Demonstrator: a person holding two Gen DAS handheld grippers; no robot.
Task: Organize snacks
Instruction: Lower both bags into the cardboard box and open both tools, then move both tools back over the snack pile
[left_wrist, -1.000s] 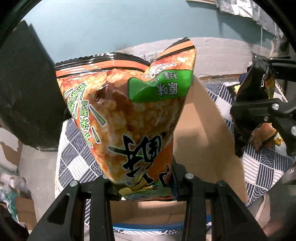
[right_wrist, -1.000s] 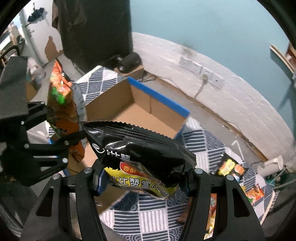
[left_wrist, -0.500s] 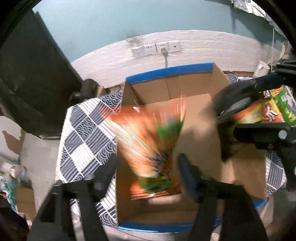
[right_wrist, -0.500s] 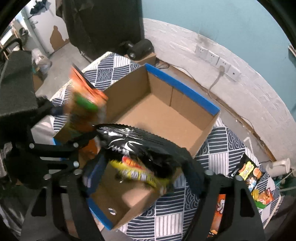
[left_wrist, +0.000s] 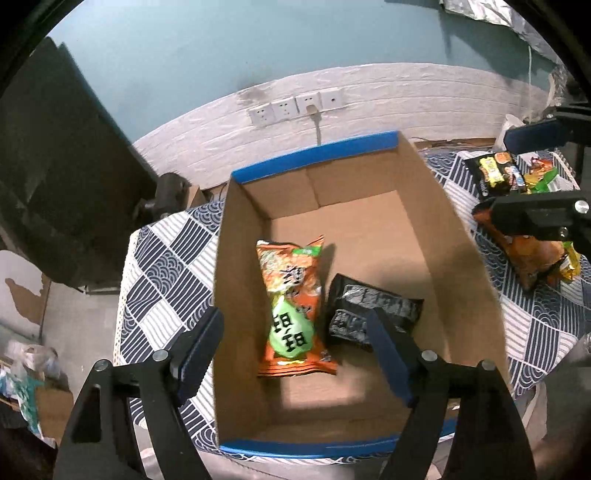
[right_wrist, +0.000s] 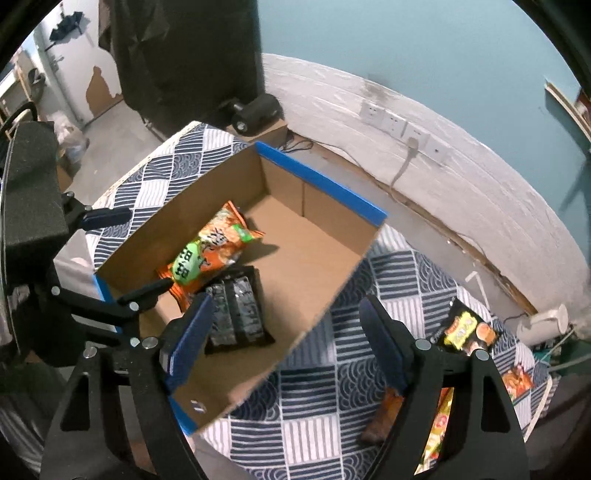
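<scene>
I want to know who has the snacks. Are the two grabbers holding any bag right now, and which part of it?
Nothing is held. The left gripper is opening and empty; the right gripper is open and empty. Both bags lie in the cardboard box.

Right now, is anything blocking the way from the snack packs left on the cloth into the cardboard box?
Nothing visible does. The cardboard box is open-topped, and only its near side wall stands between it and the loose snack packs on the patterned cloth. Inside, the orange bag and black bag leave floor free.
</scene>
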